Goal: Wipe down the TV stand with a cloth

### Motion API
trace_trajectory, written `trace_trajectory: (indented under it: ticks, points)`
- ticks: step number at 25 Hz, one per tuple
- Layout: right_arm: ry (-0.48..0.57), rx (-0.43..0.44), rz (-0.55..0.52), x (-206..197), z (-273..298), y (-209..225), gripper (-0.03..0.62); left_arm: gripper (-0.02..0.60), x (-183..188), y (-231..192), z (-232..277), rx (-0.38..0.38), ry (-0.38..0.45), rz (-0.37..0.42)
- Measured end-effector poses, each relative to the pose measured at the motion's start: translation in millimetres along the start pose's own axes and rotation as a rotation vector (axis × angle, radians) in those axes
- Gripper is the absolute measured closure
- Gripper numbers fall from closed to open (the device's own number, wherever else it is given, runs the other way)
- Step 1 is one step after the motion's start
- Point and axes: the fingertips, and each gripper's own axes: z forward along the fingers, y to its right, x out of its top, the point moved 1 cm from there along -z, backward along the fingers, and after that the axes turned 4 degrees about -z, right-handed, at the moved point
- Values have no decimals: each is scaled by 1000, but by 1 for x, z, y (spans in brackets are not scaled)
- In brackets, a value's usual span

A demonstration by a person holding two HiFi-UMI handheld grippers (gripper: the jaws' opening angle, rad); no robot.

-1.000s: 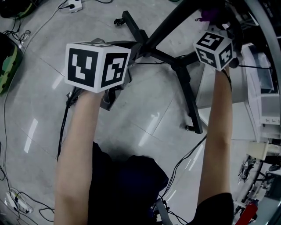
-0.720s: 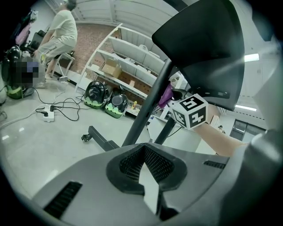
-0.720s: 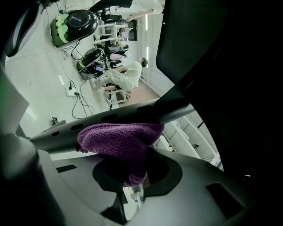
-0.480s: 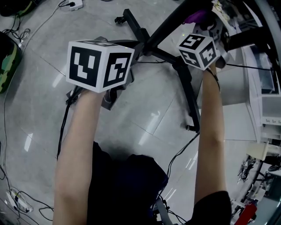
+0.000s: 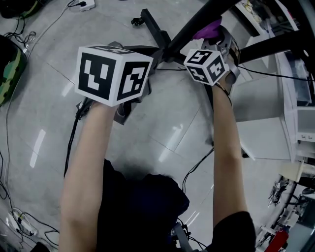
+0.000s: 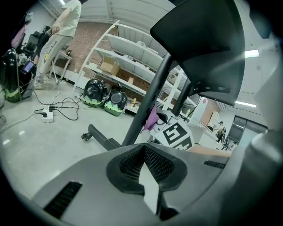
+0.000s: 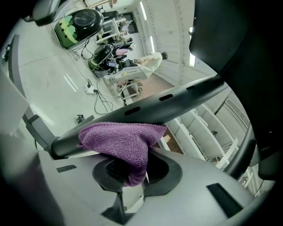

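The TV stand's black slanted pole (image 5: 197,22) rises from dark base legs (image 5: 156,33) on the grey floor. A purple cloth (image 5: 205,32) is pinched in my right gripper (image 7: 135,171), which is shut on it. In the right gripper view the cloth (image 7: 120,140) presses against the underside of the pole (image 7: 159,106). The right marker cube (image 5: 206,65) sits just below the pole. My left gripper (image 6: 143,150) is shut with nothing in it, held left of the pole (image 6: 148,95); its marker cube (image 5: 113,74) hides its jaws in the head view.
Cables (image 5: 15,37) and a power strip (image 5: 83,5) lie on the floor at the left, beside a green and black bag (image 5: 9,71). White cabinets (image 5: 290,93) stand at the right. White shelving (image 6: 128,53) and a standing person (image 6: 59,33) are far off.
My right gripper has moved left and a little nearer along the pole, carrying the purple cloth with it. The left gripper has stayed where it was.
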Motion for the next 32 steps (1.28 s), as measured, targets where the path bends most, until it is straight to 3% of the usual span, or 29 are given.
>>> trace_trajectory:
  ticks: [10,20,23,32]
  points:
    - [-71,110,-14,-25,9,-80,519,575,-3,1,-2,9,-22,45]
    - [-117,163,-111,-42,16,-146,519,575,-4,8,-7,-15,-32,99]
    - [-121,188,-190,-46,13,-164,519,575,-5,9,-6,-13,-39,98]
    - [-114,257,-276,-52,1,-179,519,575,-9,11,0,-15,-58,110]
